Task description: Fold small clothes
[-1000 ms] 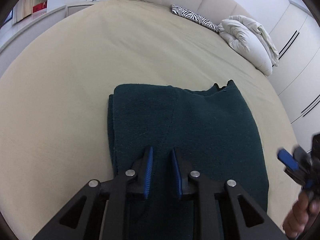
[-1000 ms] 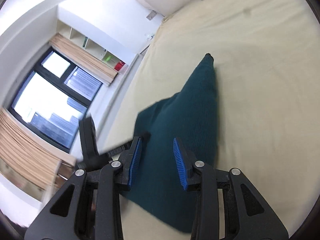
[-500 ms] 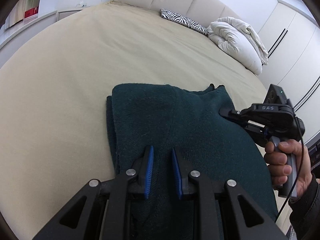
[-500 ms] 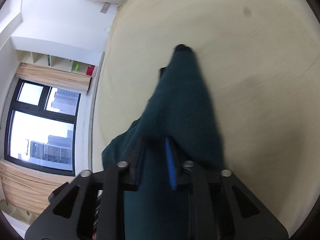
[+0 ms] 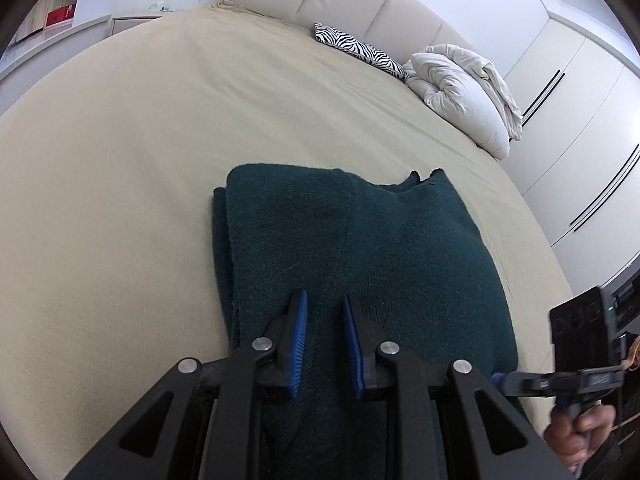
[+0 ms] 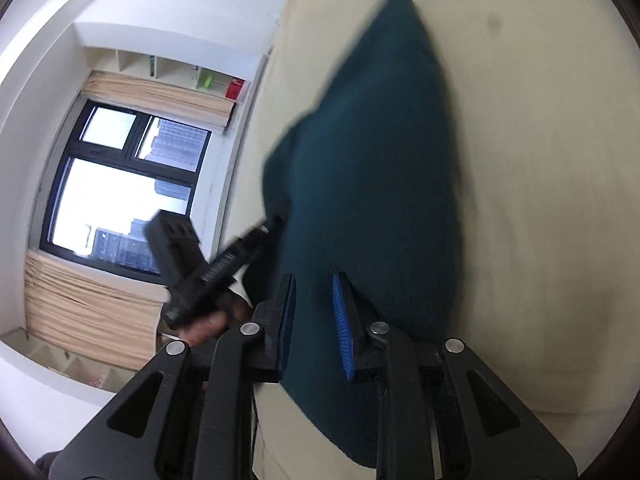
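We are mid-fold on the green sweater (image 5: 360, 248) on the bed (image 5: 120, 140): left tongs (image 5: 325, 336) clamped on its near edge, right tongs (image 6: 314, 322) opening around its side, so next we smooth it.

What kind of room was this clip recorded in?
Most likely a bedroom: the dark green garment lies on a large bed with a beige cover, a padded headboard behind it, a zebra-print pillow and a bundled white duvet.

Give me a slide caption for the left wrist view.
Left claw grips the near edge of a folded dark green garment on a beige bed; zebra cushion and white duvet behind.
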